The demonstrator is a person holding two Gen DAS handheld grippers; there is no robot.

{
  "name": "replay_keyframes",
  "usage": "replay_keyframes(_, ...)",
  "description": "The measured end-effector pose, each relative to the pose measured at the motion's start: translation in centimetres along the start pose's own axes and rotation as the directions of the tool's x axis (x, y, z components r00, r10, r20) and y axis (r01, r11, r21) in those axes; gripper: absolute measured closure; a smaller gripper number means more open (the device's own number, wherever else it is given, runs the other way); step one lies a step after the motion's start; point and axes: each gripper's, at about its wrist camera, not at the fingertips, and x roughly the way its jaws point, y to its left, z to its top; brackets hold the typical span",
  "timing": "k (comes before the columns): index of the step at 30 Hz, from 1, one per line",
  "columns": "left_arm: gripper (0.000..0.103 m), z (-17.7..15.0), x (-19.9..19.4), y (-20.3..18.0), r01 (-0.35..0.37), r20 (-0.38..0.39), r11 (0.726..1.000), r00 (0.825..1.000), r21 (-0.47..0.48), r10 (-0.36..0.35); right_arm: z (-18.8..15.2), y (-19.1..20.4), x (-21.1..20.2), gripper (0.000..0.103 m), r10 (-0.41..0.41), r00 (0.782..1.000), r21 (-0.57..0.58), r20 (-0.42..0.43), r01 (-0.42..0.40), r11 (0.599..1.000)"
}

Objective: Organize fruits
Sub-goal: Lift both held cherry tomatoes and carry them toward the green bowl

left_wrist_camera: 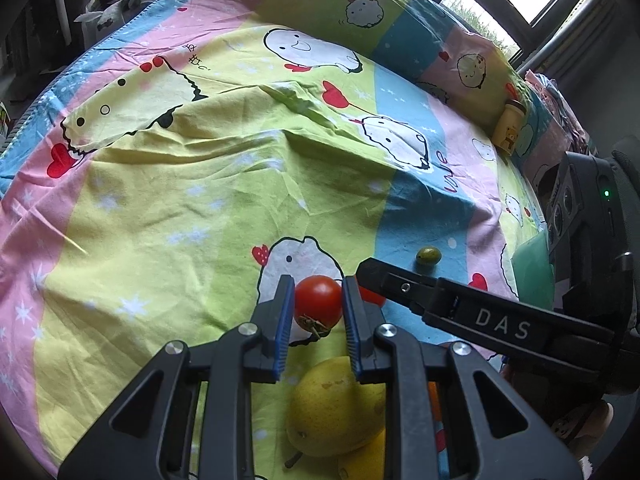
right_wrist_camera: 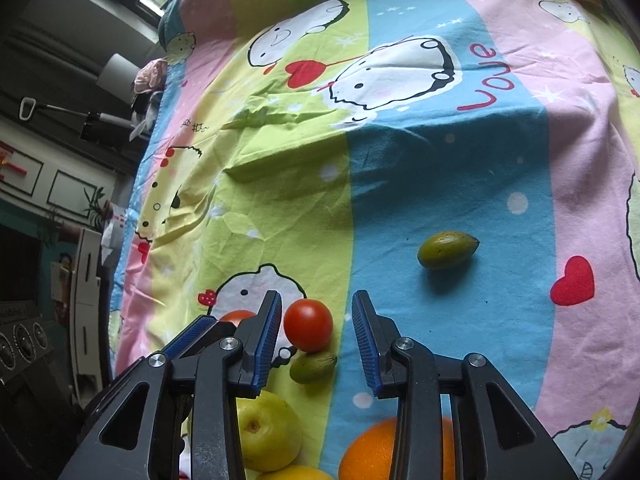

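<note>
Two grippers: both in my view over the bed sheet (right_wrist_camera: 400,184).
Left gripper (left_wrist_camera: 318,306): I see it clamped on a red tomato (left_wrist_camera: 318,300), pads pressing both sides.
Right gripper (right_wrist_camera: 316,320): parted, gripping nothing; second tomato (right_wrist_camera: 308,330) sits between the pads, untouched.
Green fruit (right_wrist_camera: 447,250): alone on the blue stripe.
Near pile: pear (right_wrist_camera: 266,434), orange (right_wrist_camera: 374,454), small green fruit (right_wrist_camera: 312,367) touching the second tomato.

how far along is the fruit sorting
Looks mostly done: a pear, an orange, a green olive-like fruit and a tomato sit clustered on the bedsheet. In hand: the left gripper is shut on a second tomato; the right gripper is open. Left: one stray green fruit.
</note>
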Motion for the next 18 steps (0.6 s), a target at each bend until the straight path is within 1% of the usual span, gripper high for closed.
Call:
replay_keyframes(4, 0.079, -0.08, 0.03, 0.16, -0.01, -0.001, 1.0, 1.0, -0.003, 0.01, -0.06, -0.16, 0.64, 0.066, -0.009, 1.0, 0.007, -0.015, 0.009, 1.0)
replay_keyframes(8, 0.079, -0.11, 0.01, 0.24, -0.012, -0.002, 1.0, 1.0, -0.006, 0.012, -0.11, -0.02, 0.66, 0.066, -0.012, 1.0, -0.001, -0.003, 0.012, 1.0)
replay_keyframes(9, 0.08, -0.11, 0.04, 0.22, -0.017, -0.002, 1.0, 1.0, -0.005, 0.017, -0.16, 0.05, 0.67, 0.067, -0.016, 1.0, -0.005, 0.0, 0.016, 1.0)
replay_keyframes(10, 0.079, -0.11, 0.06, 0.2, -0.02, -0.002, 1.0, 1.0, -0.003, 0.02, -0.2, 0.13, 0.7, 0.071, -0.026, 1.0, -0.01, 0.002, 0.026, 1.0)
replay_keyframes(11, 0.08, -0.14, 0.03, 0.17, -0.023, -0.001, 1.0, 1.0, -0.003, 0.023, -0.22, 0.16, 0.74, 0.072, -0.028, 1.0, -0.011, 0.001, 0.028, 1.0)
replay_keyframes(18, 0.079, -0.06, -0.17, 0.14, -0.003, 0.006, 1.0, 1.0, -0.008, 0.003, -0.22, -0.12, 0.26, 0.073, -0.046, 0.999, -0.004, 0.022, 0.046, 0.999)
